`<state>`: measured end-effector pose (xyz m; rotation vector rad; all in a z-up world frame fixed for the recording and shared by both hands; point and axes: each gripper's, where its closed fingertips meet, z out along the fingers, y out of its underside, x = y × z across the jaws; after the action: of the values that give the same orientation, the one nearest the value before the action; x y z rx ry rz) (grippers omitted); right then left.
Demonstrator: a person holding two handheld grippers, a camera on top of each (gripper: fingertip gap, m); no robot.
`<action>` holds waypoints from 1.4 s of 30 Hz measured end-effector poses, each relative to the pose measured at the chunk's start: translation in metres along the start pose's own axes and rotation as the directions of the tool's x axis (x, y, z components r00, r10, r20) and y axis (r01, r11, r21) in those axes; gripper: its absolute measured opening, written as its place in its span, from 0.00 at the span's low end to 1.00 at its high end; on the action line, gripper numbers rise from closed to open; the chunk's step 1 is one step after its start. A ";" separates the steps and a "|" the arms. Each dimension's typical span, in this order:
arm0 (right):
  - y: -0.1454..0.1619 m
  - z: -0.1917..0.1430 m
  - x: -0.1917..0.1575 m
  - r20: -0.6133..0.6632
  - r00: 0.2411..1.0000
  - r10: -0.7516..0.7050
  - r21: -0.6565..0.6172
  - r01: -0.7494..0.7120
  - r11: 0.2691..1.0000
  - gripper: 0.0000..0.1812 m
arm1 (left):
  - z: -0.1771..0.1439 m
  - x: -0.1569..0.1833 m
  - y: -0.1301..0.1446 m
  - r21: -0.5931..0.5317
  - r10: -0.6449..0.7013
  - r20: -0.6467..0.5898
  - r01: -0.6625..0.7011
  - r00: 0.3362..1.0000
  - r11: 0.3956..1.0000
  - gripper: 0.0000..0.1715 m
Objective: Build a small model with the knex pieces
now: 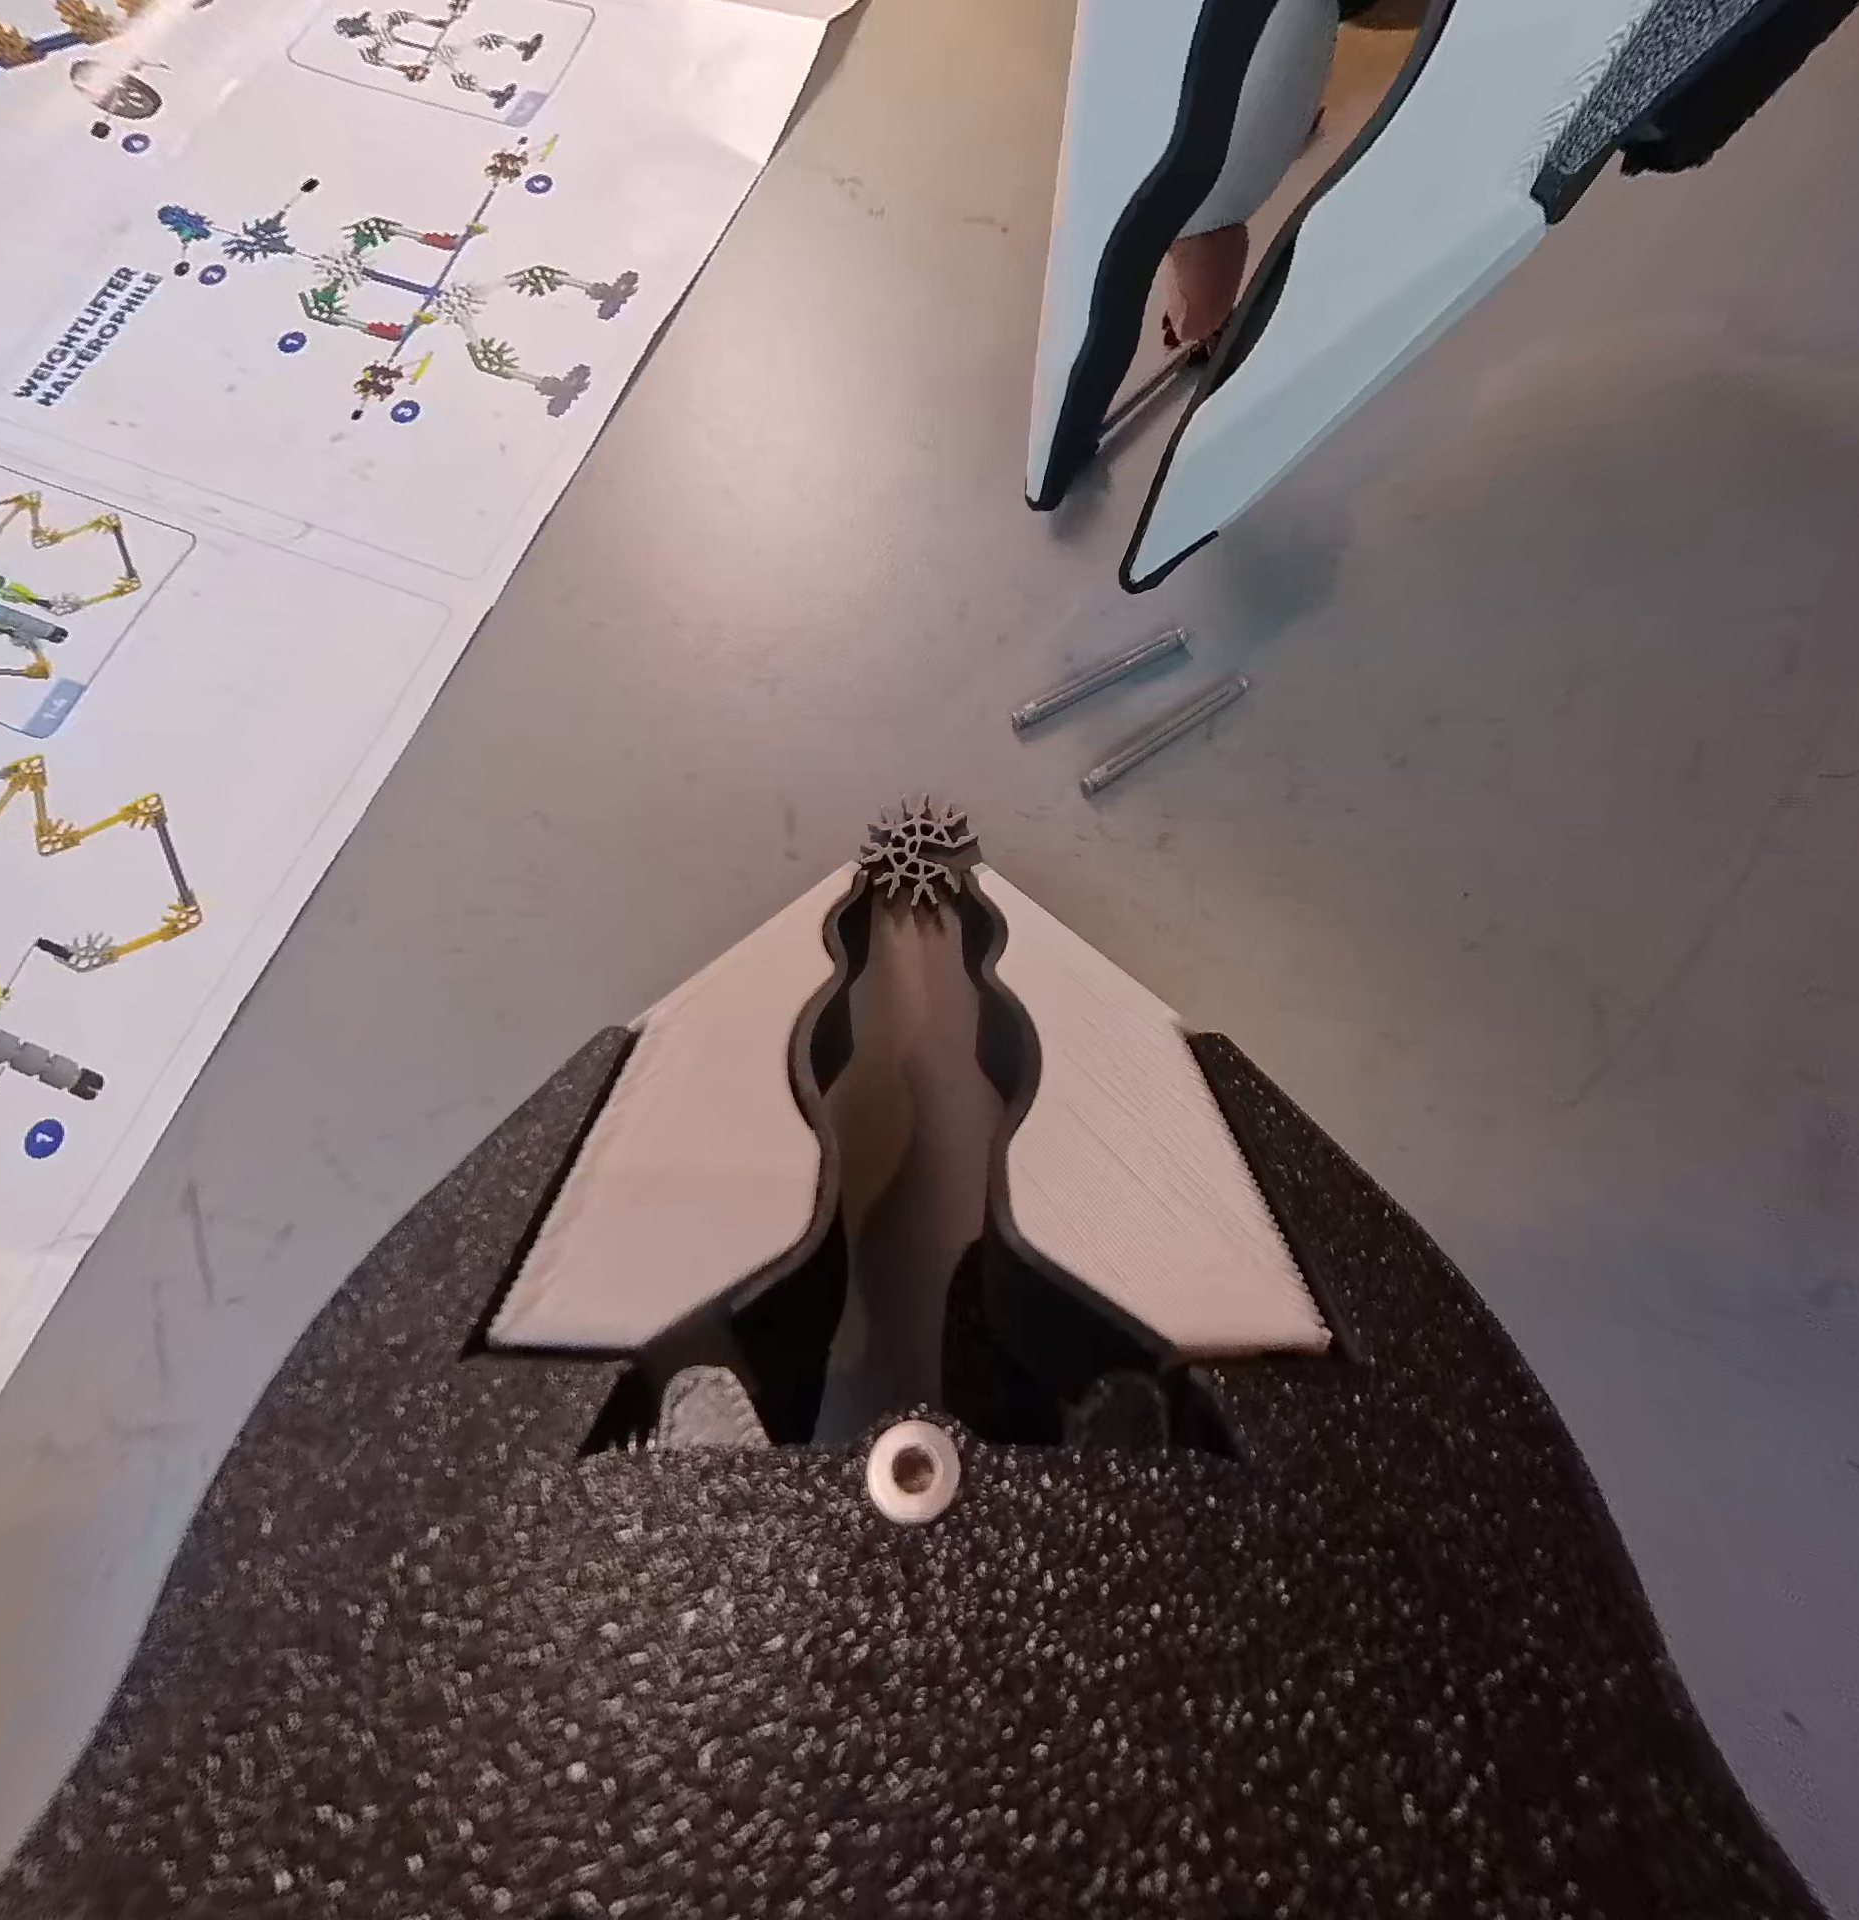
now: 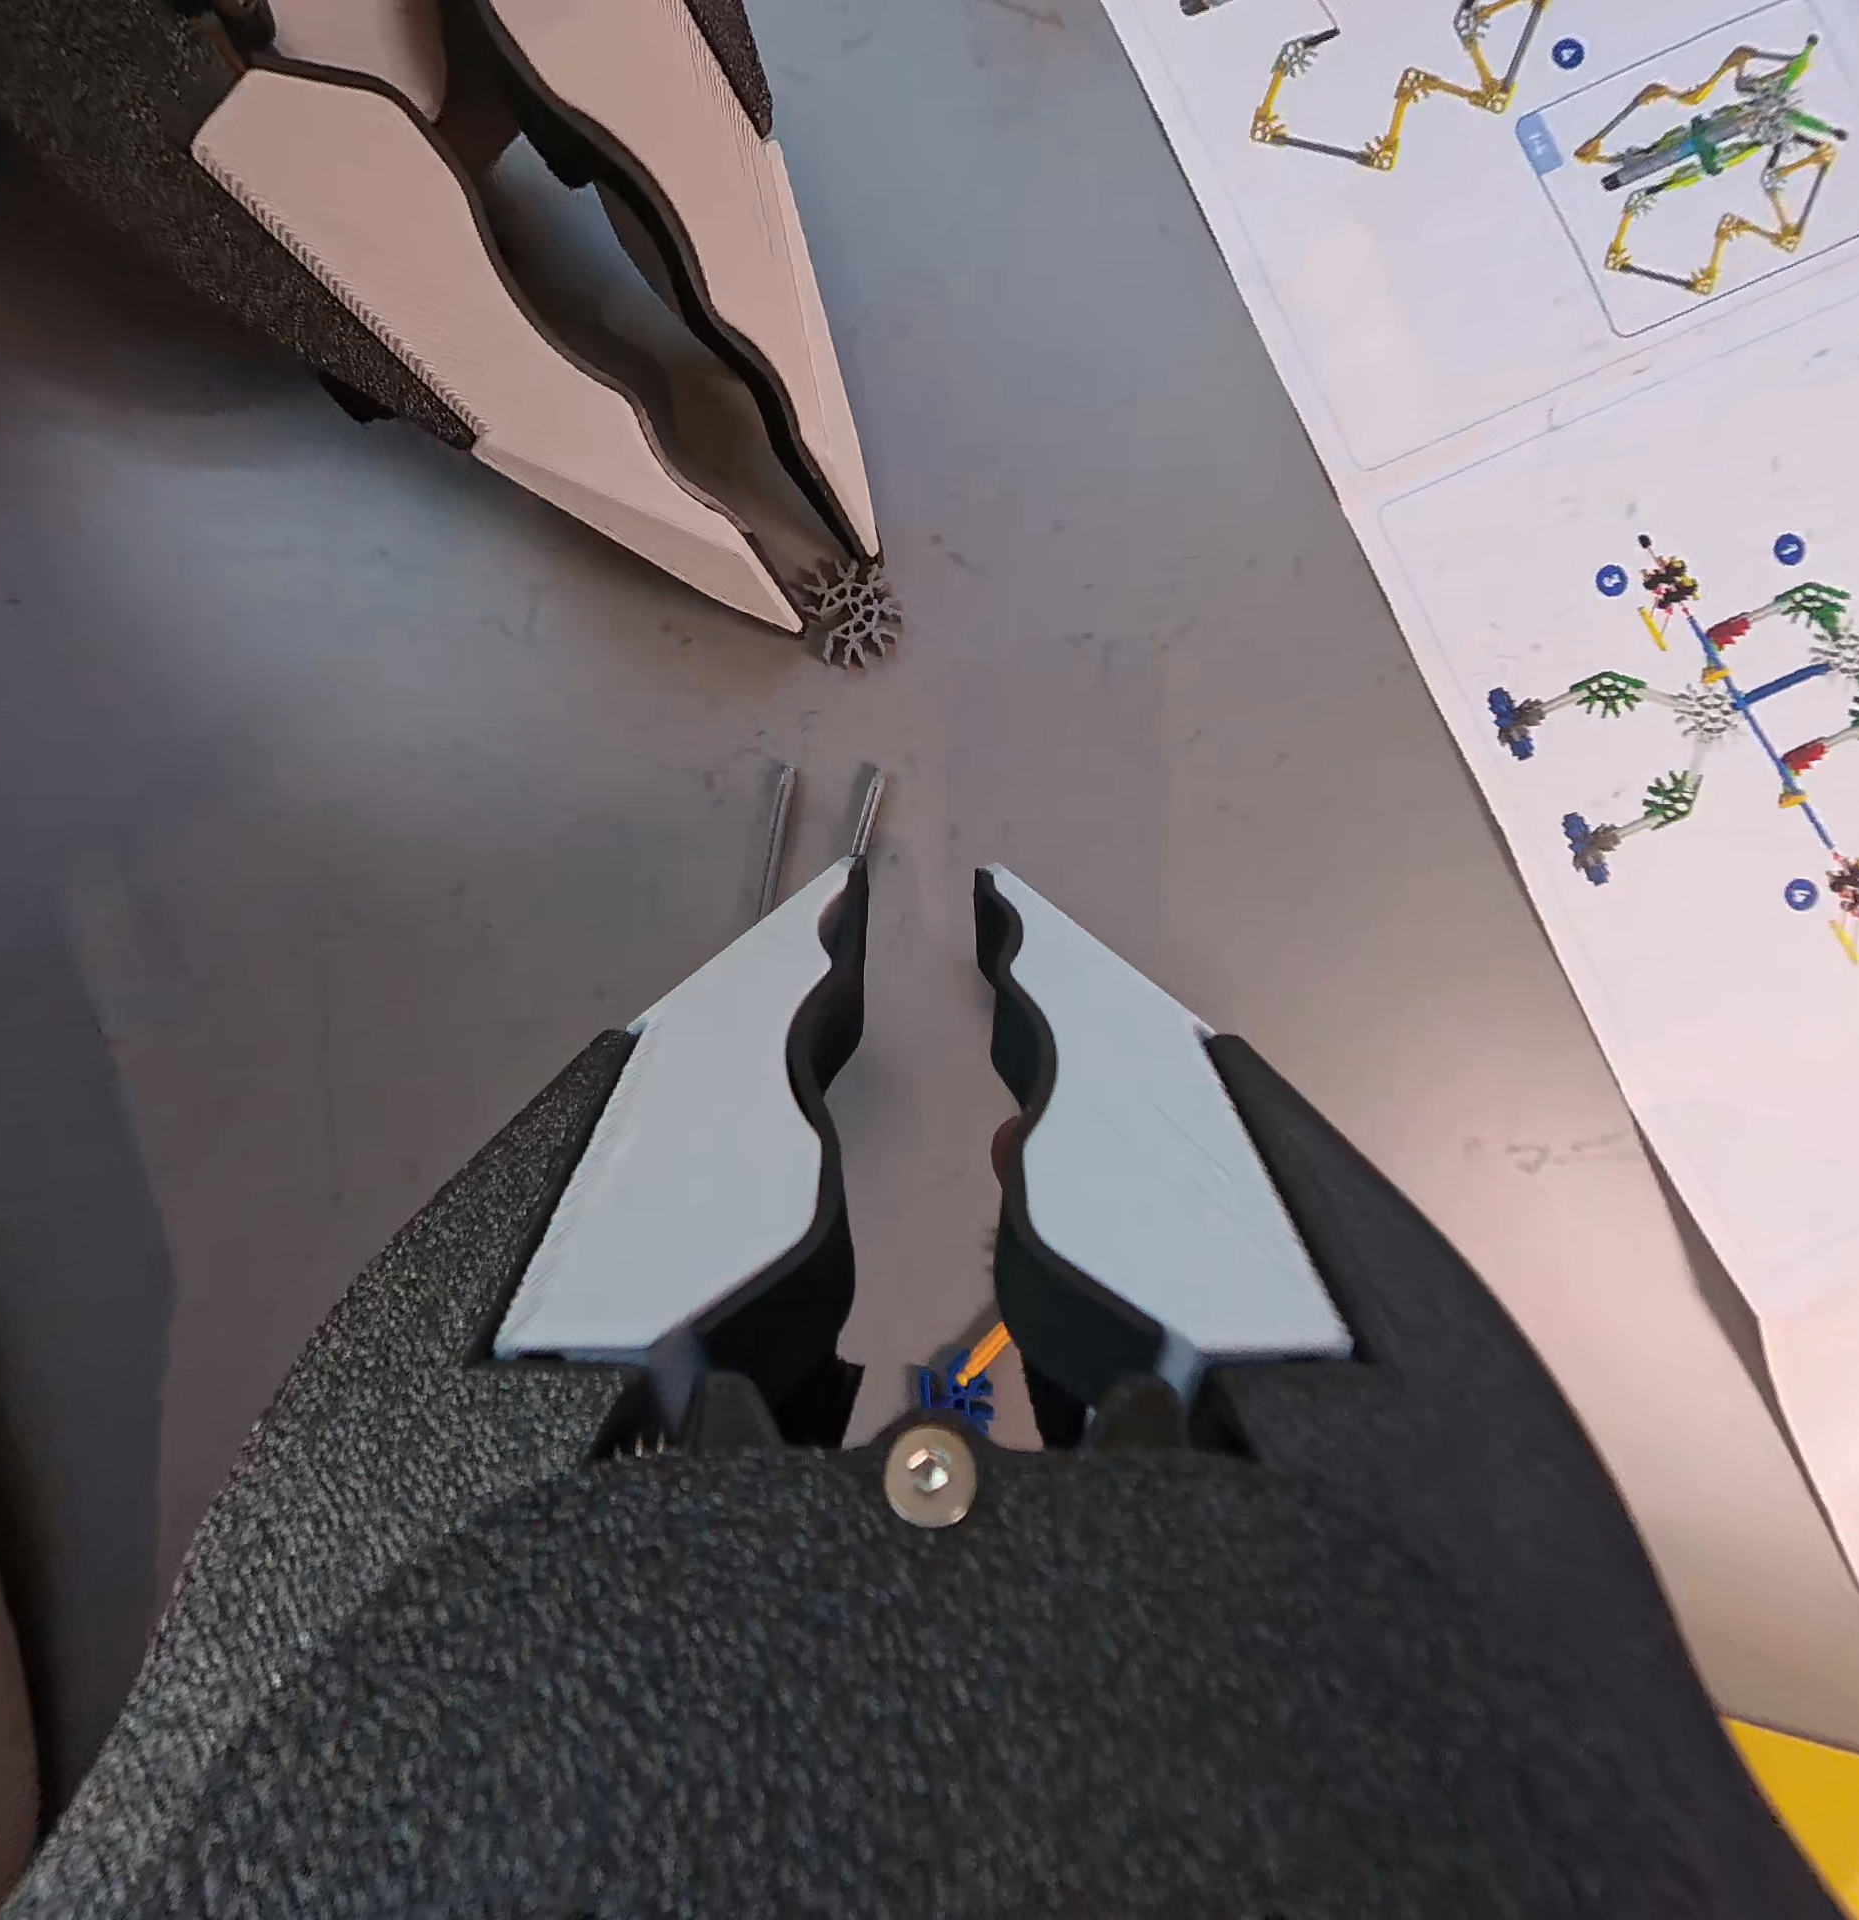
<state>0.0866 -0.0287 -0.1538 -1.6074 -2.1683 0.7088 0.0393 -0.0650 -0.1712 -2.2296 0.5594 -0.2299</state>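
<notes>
**A:** What is each gripper doing?

**B:** The left gripper (image 1: 920, 883) has its fingers pressed together on a grey snowflake-shaped connector (image 1: 919, 850), pinching it at the very tips. The connector pokes out past the tips, flat side toward the grey table (image 1: 1424, 1039). Most of its notched rim stays clear of the fingers, which I judge leaves the slots reachable.

**A:** And the right one?

**B:** The right gripper (image 2: 920, 873) is spread, with a clear gap between its fingers and nothing in them. Its tips hang low over the table.

**A:** What lies near it?

**B:** Two thin grey rods (image 2: 868, 816), side by side on the table, just ahead of its left finger; that finger covers their near ends. The held connector sits a little farther ahead, to the left.

**A:** Anything else?

**B:** A printed instruction sheet (image 2: 1527, 395) with coloured build diagrams lies off to the right gripper's right, flat and within sight of both cameras, seemingly for reference. Under the right gripper's body, a small blue connector on a yellow rod (image 2: 958, 1387) shows through the gap.
</notes>
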 end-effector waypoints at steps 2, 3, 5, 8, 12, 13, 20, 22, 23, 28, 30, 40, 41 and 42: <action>0.002 0.001 0.000 0.001 1.000 0.019 0.009 -0.019 1.000 0.09 | -0.001 0.001 0.000 0.002 -0.002 -0.009 0.002 1.000 1.000 0.10; 0.002 0.002 0.000 0.003 1.000 0.026 0.017 -0.026 1.000 0.08 | -0.001 0.002 0.000 0.007 -0.008 -0.017 0.008 1.000 1.000 0.10; 0.001 0.003 -0.001 0.008 0.999 0.036 0.028 -0.036 0.999 0.07 | -0.004 0.003 -0.002 0.024 -0.025 -0.037 0.026 0.999 0.999 0.11; 0.000 0.005 -0.004 0.021 0.999 0.030 0.030 -0.030 0.999 0.06 | -0.009 -0.002 -0.004 0.040 -0.036 -0.033 0.038 0.999 0.998 0.13; -0.002 0.008 -0.008 0.042 0.999 0.028 0.038 -0.029 0.999 0.06 | -0.012 -0.007 -0.002 0.044 -0.025 -0.038 0.027 0.999 0.999 0.17; -0.002 0.009 -0.008 0.044 0.999 0.027 0.037 -0.029 0.999 0.07 | -0.012 -0.008 -0.002 0.046 -0.022 -0.044 0.024 0.999 0.999 0.18; -0.001 0.014 -0.011 0.047 0.999 0.023 0.031 -0.024 0.999 0.07 | -0.005 -0.003 -0.005 0.030 0.055 -0.106 -0.052 0.993 0.998 0.20; -0.001 0.016 -0.012 0.052 0.998 0.020 0.027 -0.021 0.999 0.06 | -0.002 -0.002 -0.002 0.002 0.083 -0.108 -0.083 0.991 0.997 0.20; 0.000 0.017 -0.013 0.053 0.998 0.017 0.024 -0.019 1.000 0.06 | -0.001 -0.002 0.000 -0.008 0.093 -0.108 -0.095 0.990 0.995 0.19; 0.002 0.024 -0.011 0.018 1.000 -0.004 0.004 0.004 1.000 0.03 | -0.001 0.004 0.001 -0.022 0.088 -0.135 -0.092 0.987 0.996 0.14; 0.001 0.024 -0.010 0.015 1.000 -0.011 0.003 0.011 1.000 0.02 | -0.002 0.007 0.002 -0.027 0.086 -0.138 -0.090 0.987 0.996 0.12; -0.019 0.029 -0.019 0.059 0.997 -0.042 0.063 0.038 0.997 0.01 | -0.003 0.004 0.001 -0.016 0.048 -0.121 -0.050 0.991 0.999 0.13; -0.020 0.031 -0.021 0.066 0.997 -0.043 0.062 0.039 0.997 0.01 | -0.002 0.004 0.000 -0.016 0.048 -0.119 -0.050 0.992 0.999 0.13; -0.019 0.033 -0.022 0.066 0.997 -0.048 0.057 0.044 0.997 0.01 | -0.001 0.004 0.001 -0.019 0.049 -0.119 -0.052 0.992 0.998 0.13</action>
<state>0.0596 -0.0598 -0.1689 -1.5219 -2.2051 0.8128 0.0421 -0.0684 -0.1710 -2.2302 0.6846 -0.3337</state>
